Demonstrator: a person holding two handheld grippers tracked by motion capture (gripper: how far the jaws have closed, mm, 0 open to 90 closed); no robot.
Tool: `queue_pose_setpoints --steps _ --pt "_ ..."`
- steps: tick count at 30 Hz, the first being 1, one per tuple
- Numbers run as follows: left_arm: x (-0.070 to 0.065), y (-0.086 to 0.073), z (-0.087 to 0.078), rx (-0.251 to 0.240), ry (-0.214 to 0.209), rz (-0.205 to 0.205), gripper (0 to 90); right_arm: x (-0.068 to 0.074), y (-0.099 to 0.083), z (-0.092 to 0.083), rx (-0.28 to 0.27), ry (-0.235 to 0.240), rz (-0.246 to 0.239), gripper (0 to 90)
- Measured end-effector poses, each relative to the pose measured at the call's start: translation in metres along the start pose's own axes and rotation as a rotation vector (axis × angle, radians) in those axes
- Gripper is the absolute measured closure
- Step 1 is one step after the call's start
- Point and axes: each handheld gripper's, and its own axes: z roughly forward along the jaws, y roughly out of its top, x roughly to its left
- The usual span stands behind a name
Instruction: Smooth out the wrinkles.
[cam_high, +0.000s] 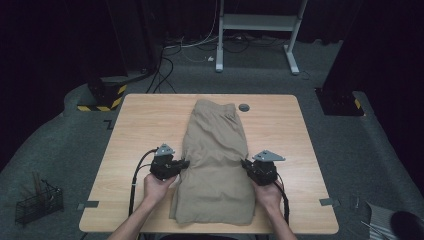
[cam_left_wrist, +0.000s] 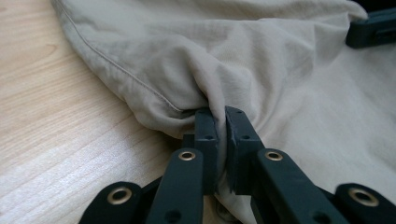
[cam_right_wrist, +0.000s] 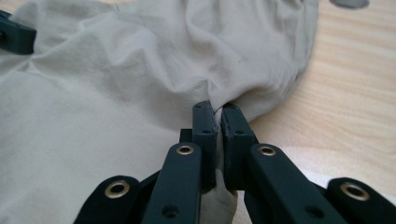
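Beige cotton shorts (cam_high: 216, 160) lie flat along the middle of a light wooden desk (cam_high: 135, 130). The left gripper (cam_high: 183, 164) and right gripper (cam_high: 246, 164) each have their fingers clamped on an opposite side edge at mid-length. Both edges are gripped, but the fold looks yet to be made.

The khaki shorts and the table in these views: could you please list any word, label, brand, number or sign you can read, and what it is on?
There is no readable text.
The khaki shorts show no label or print.
The table is bare wood grain; the small grey disc on it bears no legible mark.
The yellow-and-black stripes on the floor base are a hazard pattern, not writing.
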Motion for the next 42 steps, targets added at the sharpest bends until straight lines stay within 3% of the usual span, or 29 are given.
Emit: queue_pose_setpoints --steps 6,19,26,42 --pt "-0.006 0.007 -0.008 0.0 0.022 0.051 84.6 0.005 0.008 -0.009 -0.02 0.014 -0.026 85.8" --pt "-0.02 0.017 -0.035 -0.061 0.0 0.091 84.6 0.013 0.025 -0.042 -0.059 0.019 -0.1 85.7" --pt "-0.027 0.021 -0.052 -0.106 -0.008 0.101 84.6 0.018 0.034 -0.055 -0.086 0.023 -0.143 85.8" --pt "-0.038 0.03 -0.072 -0.166 -0.031 0.126 84.6 0.022 0.047 -0.073 -0.112 0.013 -0.17 85.8"
